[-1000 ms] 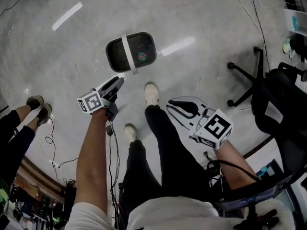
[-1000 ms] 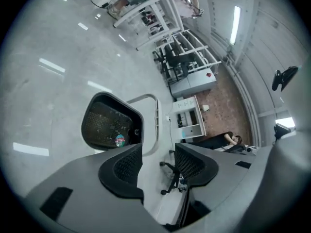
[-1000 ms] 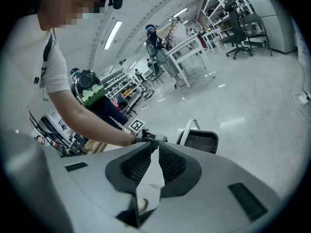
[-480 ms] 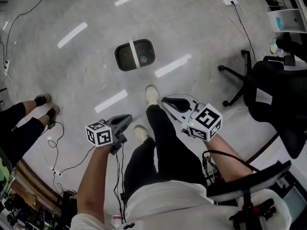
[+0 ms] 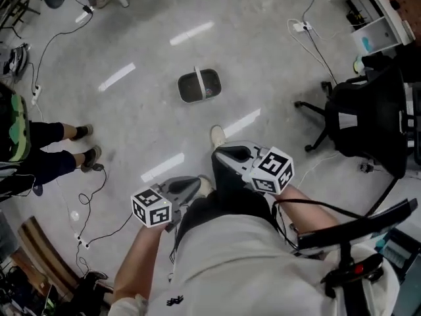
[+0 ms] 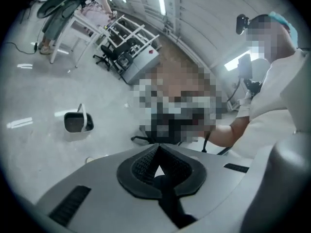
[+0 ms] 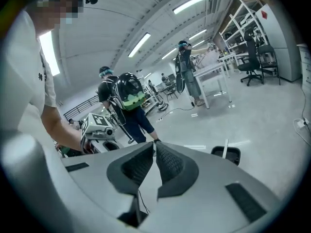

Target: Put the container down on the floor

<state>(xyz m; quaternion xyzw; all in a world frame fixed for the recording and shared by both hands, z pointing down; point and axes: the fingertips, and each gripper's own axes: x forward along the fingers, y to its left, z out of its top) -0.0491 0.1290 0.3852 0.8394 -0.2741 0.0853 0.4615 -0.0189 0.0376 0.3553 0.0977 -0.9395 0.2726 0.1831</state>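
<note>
head view: container (image 5: pixel 199 86) upright on the grey floor (image 5: pixel 263 58)

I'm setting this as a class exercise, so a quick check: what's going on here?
A person stands holding a gripper in each hand. The dark container sits on the floor ahead of them, with nothing touching it. The left gripper and right gripper are both shut and empty, held close to the body.

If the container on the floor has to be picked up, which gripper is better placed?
Probably the right gripper: it is held further forward, nearer the container, than the left gripper. Both are shut and empty, well short of it.
</note>
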